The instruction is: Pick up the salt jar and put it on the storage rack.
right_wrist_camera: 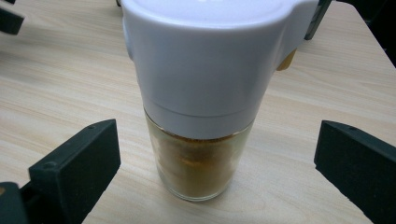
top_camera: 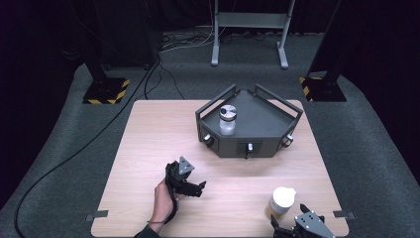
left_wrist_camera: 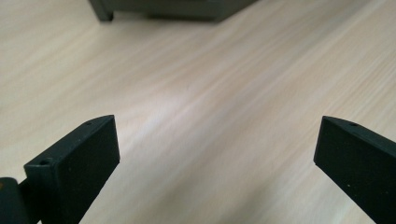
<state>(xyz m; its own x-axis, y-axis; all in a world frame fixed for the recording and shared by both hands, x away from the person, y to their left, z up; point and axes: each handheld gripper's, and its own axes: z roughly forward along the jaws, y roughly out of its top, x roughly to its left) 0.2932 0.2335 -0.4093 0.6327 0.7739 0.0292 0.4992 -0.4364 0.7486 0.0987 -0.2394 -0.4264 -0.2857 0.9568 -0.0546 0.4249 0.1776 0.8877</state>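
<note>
A glass spice jar (top_camera: 281, 202) with a white cap and brown powder stands near the table's front right. In the right gripper view the spice jar (right_wrist_camera: 201, 112) is close up, upright between the two wide-apart jaws without touching them. My right gripper (top_camera: 292, 229) is open just behind the jar at the table's front edge. My left gripper (top_camera: 200, 187), held by a hand at the front middle-left, is open over bare wood; its jaws in the left gripper view (left_wrist_camera: 217, 154) hold nothing. A second jar (top_camera: 228, 119) with a silver lid stands in the dark tray (top_camera: 267, 124).
The dark angular tray sits at the back right of the wooden table (top_camera: 148, 144) and has knobs on its front wall. Its base (left_wrist_camera: 177, 7) shows at the top of the left gripper view. Stands and cables lie on the floor beyond the table.
</note>
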